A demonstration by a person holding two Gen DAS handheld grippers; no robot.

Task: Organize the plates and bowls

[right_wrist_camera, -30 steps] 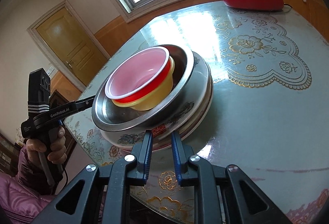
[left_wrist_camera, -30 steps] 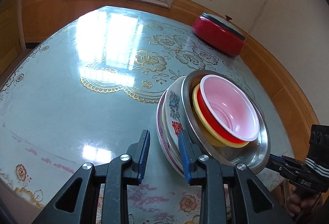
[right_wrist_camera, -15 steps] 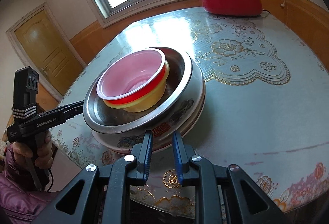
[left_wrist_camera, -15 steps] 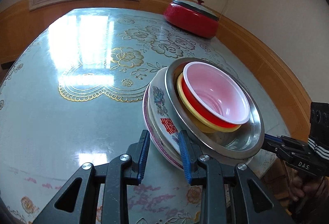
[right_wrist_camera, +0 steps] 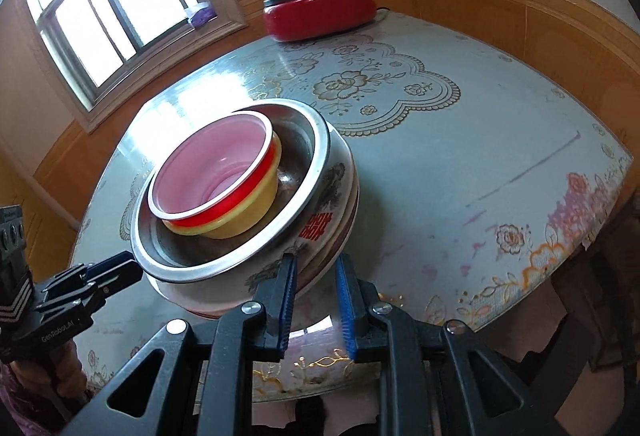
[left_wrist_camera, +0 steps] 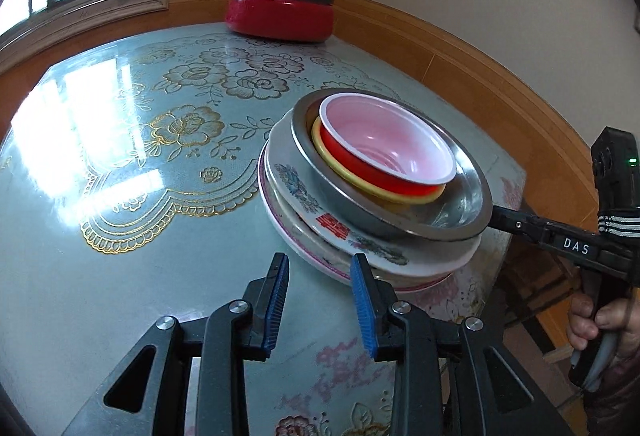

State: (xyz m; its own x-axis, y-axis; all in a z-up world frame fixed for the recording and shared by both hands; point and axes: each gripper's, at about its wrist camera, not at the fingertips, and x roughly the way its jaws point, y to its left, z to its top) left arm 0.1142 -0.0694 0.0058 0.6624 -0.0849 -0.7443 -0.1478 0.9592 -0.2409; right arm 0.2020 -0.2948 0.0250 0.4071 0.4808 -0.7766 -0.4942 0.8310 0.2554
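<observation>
Left wrist view: we are finding the left gripper gaping, empty, its right finger touching the plates. The right gripper's tips are hidden behind the steel basin.

Right wrist view: the right gripper is standing parted beside the near-edge stack; contact is unclear.

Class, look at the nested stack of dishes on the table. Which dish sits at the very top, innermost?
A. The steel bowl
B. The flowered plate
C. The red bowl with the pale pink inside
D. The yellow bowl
C: the red bowl sits inside the yellow bowl, which rests in the steel bowl on the flowered plate.
</observation>
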